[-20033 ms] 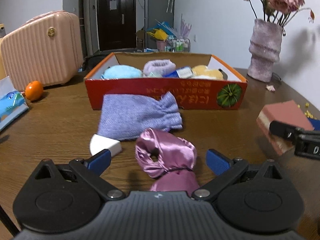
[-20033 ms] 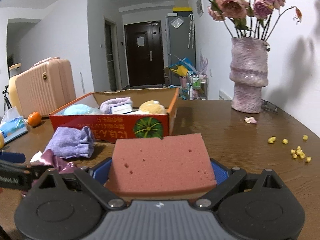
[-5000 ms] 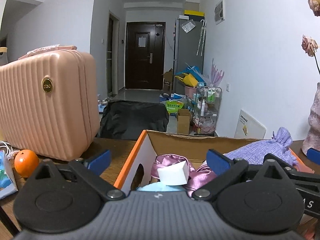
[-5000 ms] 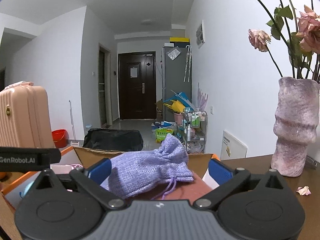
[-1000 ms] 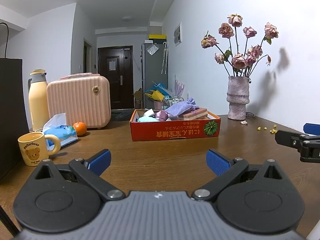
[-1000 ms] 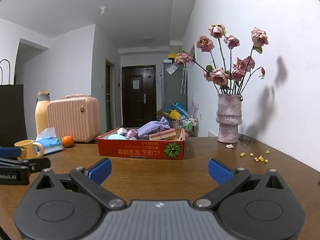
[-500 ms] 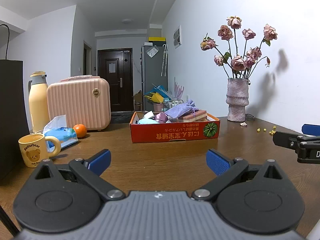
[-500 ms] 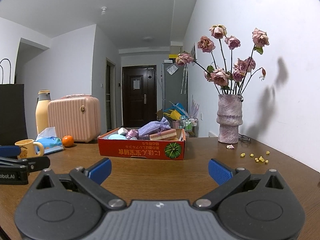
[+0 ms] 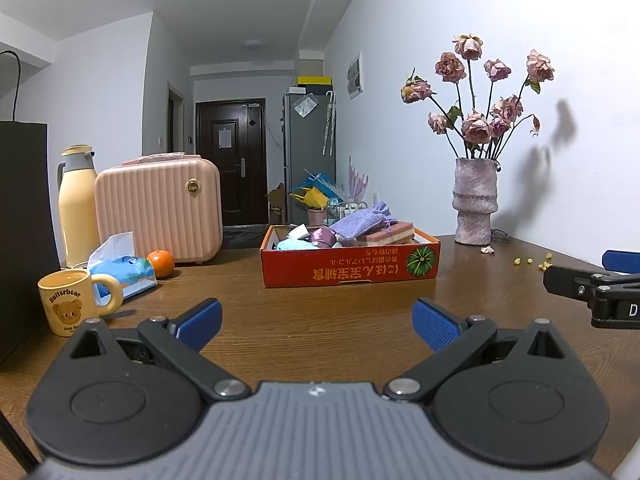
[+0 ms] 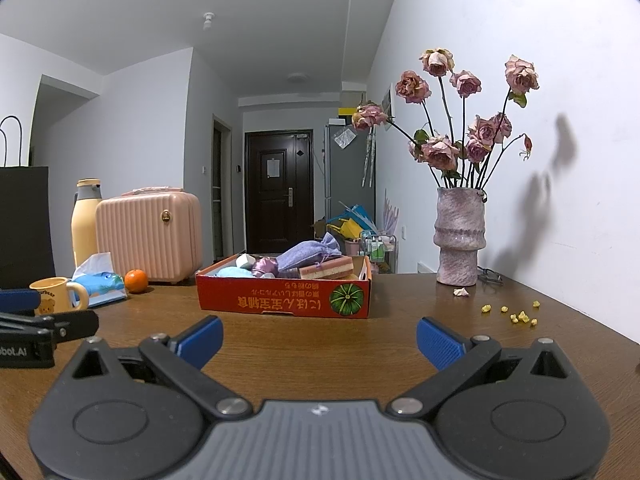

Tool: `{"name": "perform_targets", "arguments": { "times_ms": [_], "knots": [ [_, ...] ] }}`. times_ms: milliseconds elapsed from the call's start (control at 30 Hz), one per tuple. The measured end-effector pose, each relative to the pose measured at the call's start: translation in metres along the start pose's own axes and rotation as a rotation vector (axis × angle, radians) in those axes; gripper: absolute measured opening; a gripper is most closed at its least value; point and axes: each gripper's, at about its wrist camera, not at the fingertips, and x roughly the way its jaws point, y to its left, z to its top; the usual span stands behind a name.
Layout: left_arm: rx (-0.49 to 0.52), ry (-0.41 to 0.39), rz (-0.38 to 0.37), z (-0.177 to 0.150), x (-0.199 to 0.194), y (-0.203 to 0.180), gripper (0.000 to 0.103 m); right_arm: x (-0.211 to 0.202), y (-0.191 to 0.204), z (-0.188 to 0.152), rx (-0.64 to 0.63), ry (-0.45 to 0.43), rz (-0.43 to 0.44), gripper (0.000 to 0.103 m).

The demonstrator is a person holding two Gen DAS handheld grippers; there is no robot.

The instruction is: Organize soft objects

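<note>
The red cardboard box (image 9: 348,270) stands mid-table and holds the soft things: a lilac drawstring pouch (image 9: 362,222), a pink sponge (image 9: 386,234), a satin purple pouch (image 9: 322,236), a white wedge (image 9: 297,232) and a blue puff (image 9: 290,245). The box also shows in the right wrist view (image 10: 280,300), with the pouch (image 10: 310,256) and sponge (image 10: 328,269) on top. My left gripper (image 9: 316,322) is open and empty, well back from the box. My right gripper (image 10: 319,338) is open and empty, also back from the box.
A vase of dried roses (image 9: 474,208) stands at the back right, with yellow crumbs (image 10: 514,316) near it. At the left are a pink case (image 9: 158,208), a thermos (image 9: 76,208), an orange (image 9: 161,263), a tissue pack (image 9: 120,272), a bear mug (image 9: 70,306) and a black bag (image 9: 20,240).
Both grippers have stayed open and empty, nearly still. The view has shifted only slightly, with the box a little closer.
</note>
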Motion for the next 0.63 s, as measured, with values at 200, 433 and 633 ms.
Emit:
{"name": "perform_targets", "arguments": {
  "times_ms": [200,433,633],
  "knots": [
    [-0.001,0.001,-0.001,-0.0001,0.0,0.0002,0.103,0.0,0.0,0.0,0.0,0.0,0.0,0.103],
    [0.003,-0.006,-0.003,-0.0004,-0.0008,0.0002,0.103,0.0002,0.0,0.0,-0.001,0.0,0.0,0.103],
    [0.003,-0.009,-0.01,-0.0025,-0.0017,0.0008,0.103,-0.0003,0.0013,-0.0002,-0.002,0.003,0.001,0.103]
  ]
}}
